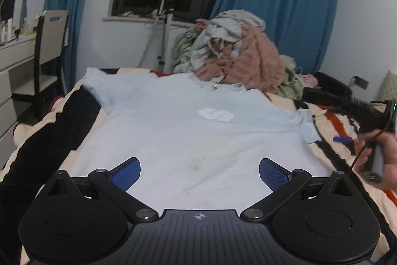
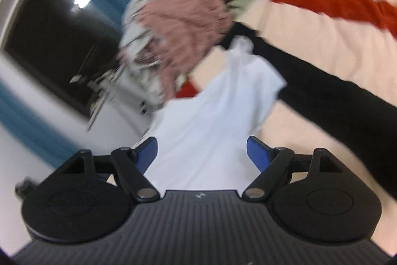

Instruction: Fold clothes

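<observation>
Light-blue T-shirt (image 1: 188, 131) lay flat on the striped bedspread (image 1: 330, 116), its collar toward twelve o'clock by the clothes pile (image 1: 238, 51). Left gripper (image 1: 199, 173) hovered wide open, holding nothing. Right gripper (image 2: 202, 153), blurred, gaped empty over a sleeve.

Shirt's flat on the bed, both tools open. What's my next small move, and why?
Probably bring the right tool onto the near sleeve and close. The light blue T-shirt lies spread flat and unfolded, both tools stand open and empty, and the left tool already hovers over the hem.

A white S-shaped logo (image 1: 216, 114) stands on the pale blue T-shirt (image 1: 173, 135), beyond the left jaws; nothing else reads.
</observation>
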Demonstrator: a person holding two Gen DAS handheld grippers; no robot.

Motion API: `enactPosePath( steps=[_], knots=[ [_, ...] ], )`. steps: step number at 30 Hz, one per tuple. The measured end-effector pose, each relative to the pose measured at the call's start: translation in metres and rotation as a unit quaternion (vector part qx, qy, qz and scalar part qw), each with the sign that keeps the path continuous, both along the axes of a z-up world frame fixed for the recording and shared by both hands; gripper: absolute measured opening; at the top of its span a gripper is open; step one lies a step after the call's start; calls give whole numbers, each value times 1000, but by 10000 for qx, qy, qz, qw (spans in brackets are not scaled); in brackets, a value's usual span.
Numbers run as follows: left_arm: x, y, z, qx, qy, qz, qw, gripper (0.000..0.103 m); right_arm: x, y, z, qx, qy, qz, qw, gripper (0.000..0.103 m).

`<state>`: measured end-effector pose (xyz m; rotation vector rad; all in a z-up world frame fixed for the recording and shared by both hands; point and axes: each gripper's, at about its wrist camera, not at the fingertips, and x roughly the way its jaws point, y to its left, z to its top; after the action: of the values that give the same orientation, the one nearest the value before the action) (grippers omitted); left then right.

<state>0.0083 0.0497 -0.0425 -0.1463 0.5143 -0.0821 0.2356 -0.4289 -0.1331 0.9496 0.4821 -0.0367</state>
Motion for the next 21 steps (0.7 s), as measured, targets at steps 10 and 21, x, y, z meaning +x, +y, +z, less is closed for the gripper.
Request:
enactPosePath(
  steps=[10,21],
  knots=[
    [50,13,-24,-346,483,367,9976,103,88,-25,-99,287,-498,4,9983,83],
    [88,-1,-47,361,562,683,9954,103,157,-44,-122,237,-1596,-255,9866,74]
  ],
)
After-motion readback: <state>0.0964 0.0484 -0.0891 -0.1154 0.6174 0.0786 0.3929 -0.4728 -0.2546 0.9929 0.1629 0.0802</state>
